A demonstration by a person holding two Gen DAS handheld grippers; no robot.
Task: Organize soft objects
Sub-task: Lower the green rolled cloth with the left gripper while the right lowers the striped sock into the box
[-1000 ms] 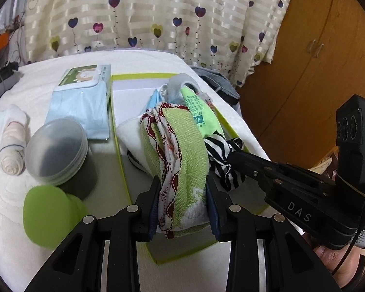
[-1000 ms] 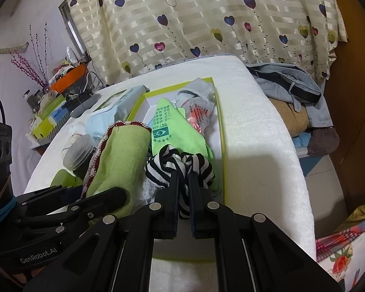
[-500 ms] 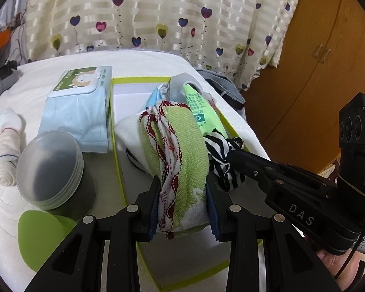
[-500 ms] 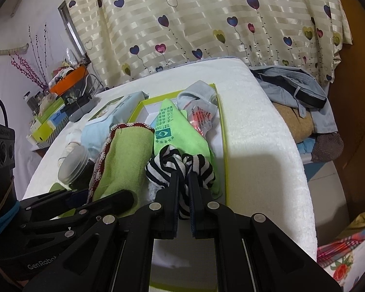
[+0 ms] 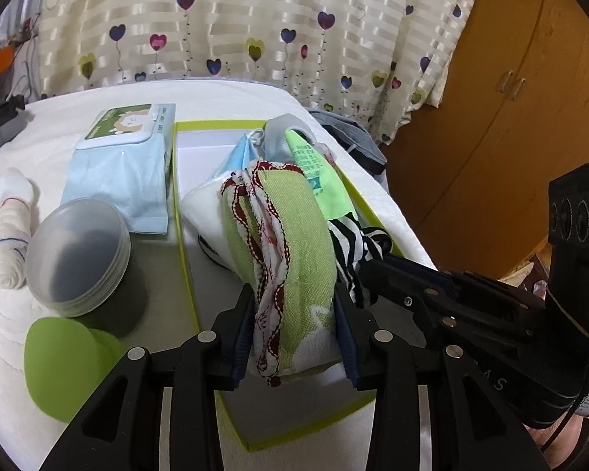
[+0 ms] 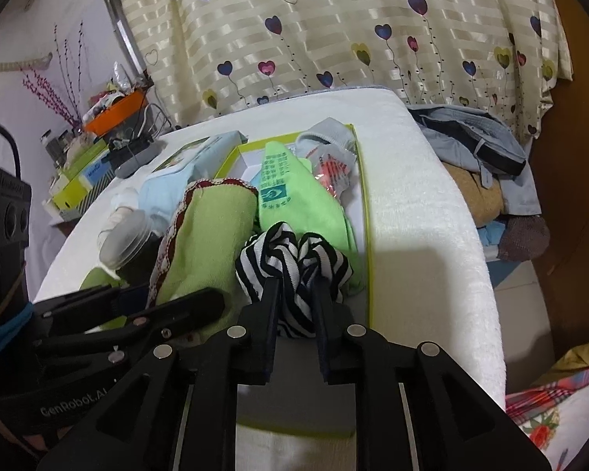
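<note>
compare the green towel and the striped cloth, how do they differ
The green towel is plain green with a red-and-white scalloped trim; the striped cloth is black and white all over. The towel is the bigger bundle, folded long; the cloth is a small bunched knot. The towel sits between the left gripper's fingers, the cloth between the right gripper's, whose jaws have just been opening. Both are soft and lie over the green-rimmed box.
</note>
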